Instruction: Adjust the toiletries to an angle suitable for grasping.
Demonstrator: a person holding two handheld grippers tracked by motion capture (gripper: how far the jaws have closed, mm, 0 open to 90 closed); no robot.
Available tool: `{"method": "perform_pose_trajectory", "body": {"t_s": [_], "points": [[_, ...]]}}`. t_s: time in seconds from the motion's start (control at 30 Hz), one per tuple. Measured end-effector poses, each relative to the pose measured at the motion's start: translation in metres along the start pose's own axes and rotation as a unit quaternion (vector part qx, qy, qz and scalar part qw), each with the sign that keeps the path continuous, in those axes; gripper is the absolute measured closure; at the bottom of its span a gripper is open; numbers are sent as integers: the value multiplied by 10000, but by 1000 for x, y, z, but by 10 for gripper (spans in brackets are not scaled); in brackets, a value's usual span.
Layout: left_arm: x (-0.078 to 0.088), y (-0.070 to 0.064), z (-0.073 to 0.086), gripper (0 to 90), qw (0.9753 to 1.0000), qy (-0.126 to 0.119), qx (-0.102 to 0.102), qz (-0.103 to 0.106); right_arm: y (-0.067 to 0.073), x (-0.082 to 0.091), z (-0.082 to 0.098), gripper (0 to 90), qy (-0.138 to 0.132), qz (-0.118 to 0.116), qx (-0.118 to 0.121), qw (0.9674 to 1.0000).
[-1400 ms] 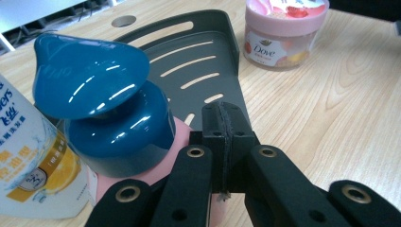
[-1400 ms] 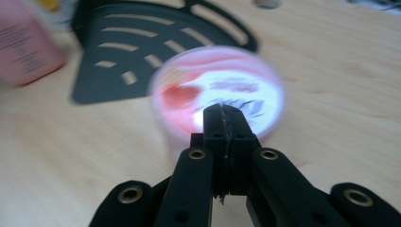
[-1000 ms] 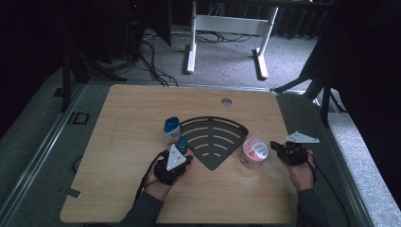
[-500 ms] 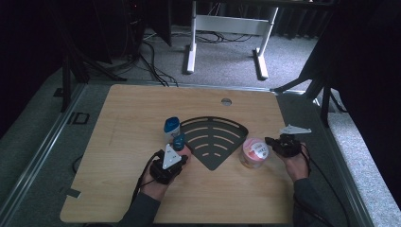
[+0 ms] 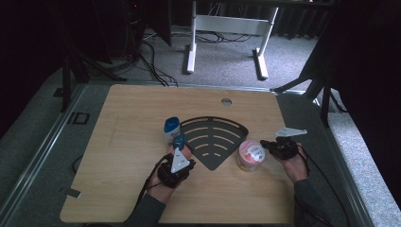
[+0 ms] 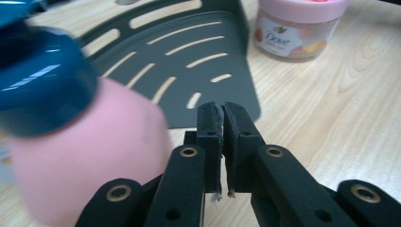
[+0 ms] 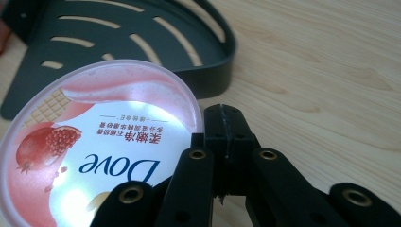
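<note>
Pink is the colour of the moment: a pink bottle with a dark blue cap (image 6: pixel 52 118) stands right beside the left gripper (image 6: pixel 222 111), touching its left arm by the look of the left gripper view, and a pink-lidded Dove jar (image 5: pixel 250 155) sits just at the tip of the right gripper (image 7: pixel 222 113). Between them lies the dark slotted corner shelf (image 5: pixel 213 137), flat on the wooden table (image 5: pixel 118 118), with a second blue-capped bottle (image 5: pixel 171 128) upright at its left edge.

Left jaws are all but together, a hairline gap showing, and they have just been parting a touch with nothing between them. Right jaws are pressed tight, empty, alongside the jar's lid rim (whether they actually touch it I cannot tell).

The risks, as I judge them: that pink bottle is tall and narrow, and the gripper is beside it rather than around it, so a sideways nudge from the left hand (image 5: pixel 163 187) could tip it onto the shelf or against the other bottle. On the right, closed jaws can only push; the wide jar may skid across the wood, and the glossy lid looks a poor surface to pinch
</note>
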State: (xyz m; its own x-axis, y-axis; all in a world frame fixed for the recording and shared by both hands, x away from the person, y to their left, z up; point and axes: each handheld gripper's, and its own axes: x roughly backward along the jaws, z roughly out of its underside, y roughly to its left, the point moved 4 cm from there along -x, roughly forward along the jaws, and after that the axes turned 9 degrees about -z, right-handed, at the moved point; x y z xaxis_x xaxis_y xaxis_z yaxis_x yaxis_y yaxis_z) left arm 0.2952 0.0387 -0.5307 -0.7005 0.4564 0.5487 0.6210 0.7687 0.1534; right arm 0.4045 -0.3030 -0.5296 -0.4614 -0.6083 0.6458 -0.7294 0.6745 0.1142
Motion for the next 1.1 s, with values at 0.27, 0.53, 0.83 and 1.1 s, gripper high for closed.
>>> {"method": "perform_pose_trajectory", "body": {"t_s": [0.27, 0.53, 0.83, 1.1], "points": [[-14, -21, 0, 821, 9991, 94, -234, 333, 22, -5, -1, 900, 24, -231, 272, 9994], [-26, -32, 3, 681, 9979, 220, -280, 534, 51, -8, 2, 900, 16, -342, 385, 9987], [-32, -41, 7, 577, 9960, 285, -352, 773, 75, -11, 5, 900, -34, -353, 436, 9984], [-32, -42, 8, 528, 9951, 315, -257, 898, 73, -2, 16, 864, -83, -314, 268, 9991]]}}
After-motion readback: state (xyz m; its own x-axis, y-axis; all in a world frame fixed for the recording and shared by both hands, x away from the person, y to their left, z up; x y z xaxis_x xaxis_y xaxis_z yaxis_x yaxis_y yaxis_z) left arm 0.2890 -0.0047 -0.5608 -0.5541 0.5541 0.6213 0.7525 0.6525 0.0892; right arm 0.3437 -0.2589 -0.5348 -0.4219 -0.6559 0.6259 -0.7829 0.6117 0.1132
